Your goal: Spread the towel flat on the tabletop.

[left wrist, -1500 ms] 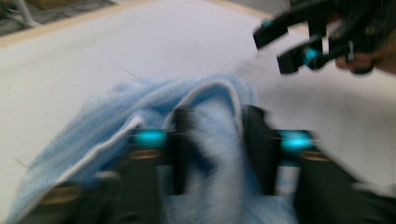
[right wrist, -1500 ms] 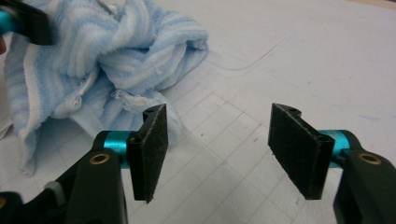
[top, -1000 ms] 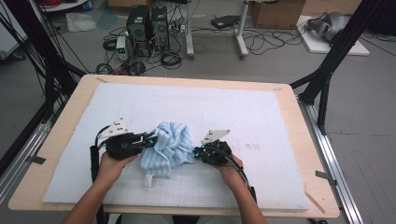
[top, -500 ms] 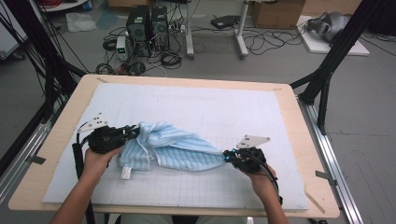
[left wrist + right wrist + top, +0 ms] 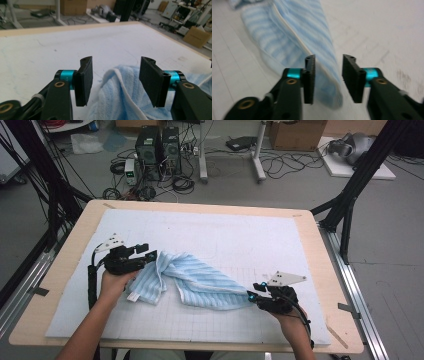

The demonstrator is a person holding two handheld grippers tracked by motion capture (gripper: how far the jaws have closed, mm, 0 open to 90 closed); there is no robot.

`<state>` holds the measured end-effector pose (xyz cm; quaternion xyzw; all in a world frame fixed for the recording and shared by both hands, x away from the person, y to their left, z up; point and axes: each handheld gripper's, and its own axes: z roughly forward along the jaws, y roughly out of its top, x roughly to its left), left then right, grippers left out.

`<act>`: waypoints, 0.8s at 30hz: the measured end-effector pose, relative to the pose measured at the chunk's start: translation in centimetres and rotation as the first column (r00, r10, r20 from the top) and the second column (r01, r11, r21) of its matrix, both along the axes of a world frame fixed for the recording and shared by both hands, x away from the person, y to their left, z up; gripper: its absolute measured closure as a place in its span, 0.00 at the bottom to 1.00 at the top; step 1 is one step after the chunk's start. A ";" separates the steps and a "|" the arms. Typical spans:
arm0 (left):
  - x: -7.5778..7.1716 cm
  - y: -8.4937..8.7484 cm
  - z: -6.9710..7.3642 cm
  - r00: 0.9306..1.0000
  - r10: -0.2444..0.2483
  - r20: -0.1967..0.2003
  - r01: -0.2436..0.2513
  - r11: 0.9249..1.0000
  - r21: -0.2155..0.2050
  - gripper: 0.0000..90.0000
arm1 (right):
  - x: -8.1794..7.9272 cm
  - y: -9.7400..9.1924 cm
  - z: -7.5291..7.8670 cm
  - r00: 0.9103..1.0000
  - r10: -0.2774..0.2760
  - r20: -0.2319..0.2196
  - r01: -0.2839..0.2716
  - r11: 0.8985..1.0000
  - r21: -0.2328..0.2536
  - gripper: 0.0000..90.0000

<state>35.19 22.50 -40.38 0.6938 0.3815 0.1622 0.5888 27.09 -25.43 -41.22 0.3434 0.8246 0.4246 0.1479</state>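
A light blue striped towel (image 5: 200, 281) lies stretched in a twisted band across the white mat, from my left gripper (image 5: 150, 256) to my right gripper (image 5: 252, 293). In the left gripper view the jaws (image 5: 115, 75) stand apart, having just been opening; a fold of the towel (image 5: 117, 100) lies low between them, untouched by the pads. In the right gripper view the jaws (image 5: 328, 75) have also just been opening, and the towel's narrow end (image 5: 294, 32) runs between them without being pinched. Both grippers sit low over the mat.
The white gridded mat (image 5: 240, 235) covers a wooden table (image 5: 320, 245). Black frame posts (image 5: 350, 195) stand at the table's right and left sides. Computer cases (image 5: 157, 145) and cables lie on the floor beyond the far edge.
The hands moved apart, the right one farther, pulling the bunched towel out into a long band. Both grippers then opened and let go of the towel's ends.
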 end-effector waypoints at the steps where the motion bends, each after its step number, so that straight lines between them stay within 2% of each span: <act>1: -0.2 0.5 0.2 1.000 0.010 0.017 -0.010 1.000 -0.001 0.46 | 0.2 0.8 0.7 0.999 0.013 0.031 -0.014 0.999 0.032 0.55; 3: -0.6 1.1 0.5 0.999 0.013 0.040 -0.013 1.000 -0.004 0.46 | 0.2 1.3 1.0 0.999 0.018 0.038 -0.019 0.999 0.040 0.54; 5: -1.0 1.8 0.6 0.998 0.017 0.066 -0.017 1.000 -0.007 0.45 | 0.7 2.7 1.6 0.997 0.050 0.057 -0.053 0.997 0.050 0.54; 6: -1.1 2.1 0.6 0.997 0.019 0.076 -0.017 1.000 -0.022 0.45 | 1.0 3.6 1.8 0.995 0.071 0.071 -0.075 0.996 0.049 0.55; 7: -1.3 2.3 0.5 0.996 0.016 0.087 -0.014 1.000 -0.024 0.45 | 1.6 5.7 2.0 0.991 0.112 0.077 -0.115 0.992 0.045 0.56; 8: -1.4 2.4 0.4 0.995 0.014 0.096 -0.012 1.000 -0.026 0.45 | 1.6 5.7 2.0 0.991 0.112 0.077 -0.115 0.992 0.045 0.56; 9: -1.4 2.6 0.2 0.995 0.010 0.101 -0.007 1.000 -0.024 0.44 | 2.5 8.1 1.9 0.983 0.163 0.082 -0.167 0.985 0.039 0.58; 10: -1.4 2.8 0.2 0.995 0.008 0.104 -0.006 1.000 -0.019 0.44 | 2.5 8.1 1.9 0.983 0.163 0.082 -0.167 0.985 0.039 0.58; 11: -1.4 3.0 0.1 0.994 0.012 0.104 -0.009 1.000 -0.026 0.43 | 2.7 9.0 1.8 0.981 0.177 0.076 -0.180 0.983 0.029 0.60; 13: -1.4 3.3 0.0 0.994 0.020 0.104 -0.017 1.000 -0.023 0.40 | 3.2 11.1 1.4 0.973 0.222 0.063 -0.223 0.975 0.007 0.64; 15: -1.4 3.4 0.0 0.994 0.033 0.103 -0.030 0.999 -0.030 0.33 | 3.8 13.1 0.7 0.961 0.272 0.055 -0.270 0.962 -0.032 0.70; 16: -1.3 3.4 0.0 0.994 0.038 0.099 -0.035 0.999 -0.032 0.30 | 3.9 13.8 0.4 0.958 0.284 0.049 -0.282 0.959 -0.040 0.70; 17: -1.3 3.4 0.0 0.994 0.047 0.098 -0.044 0.998 -0.035 0.22 | 4.3 15.2 -0.3 0.950 0.312 0.028 -0.310 0.948 -0.072 0.72; 18: -1.2 3.4 -0.1 0.994 0.058 0.093 -0.055 0.998 -0.034 0.22 | 4.3 15.2 -0.3 0.950 0.312 0.028 -0.310 0.948 -0.072 0.72; 20: -1.1 3.4 -0.1 0.994 0.053 0.093 -0.051 0.998 -0.021 0.20 | 4.6 16.3 -1.0 0.946 0.325 0.011 -0.322 0.941 -0.107 0.73; 22: -1.1 3.3 -0.2 0.995 0.054 0.086 -0.054 0.999 -0.010 0.20 | 5.1 17.1 -1.6 0.946 0.324 0.003 -0.321 0.937 -0.141 0.73; 23: -1.0 3.3 -0.3 0.995 0.053 0.083 -0.053 0.999 -0.004 0.20 | 5.6 17.5 -2.1 0.954 0.300 -0.001 -0.295 0.938 -0.183 0.73; 24: -1.0 3.3 -0.3 0.996 0.052 0.076 -0.052 0.999 -0.003 0.20 | 5.8 17.6 -2.2 0.957 0.290 -0.004 -0.285 0.939 -0.195 0.75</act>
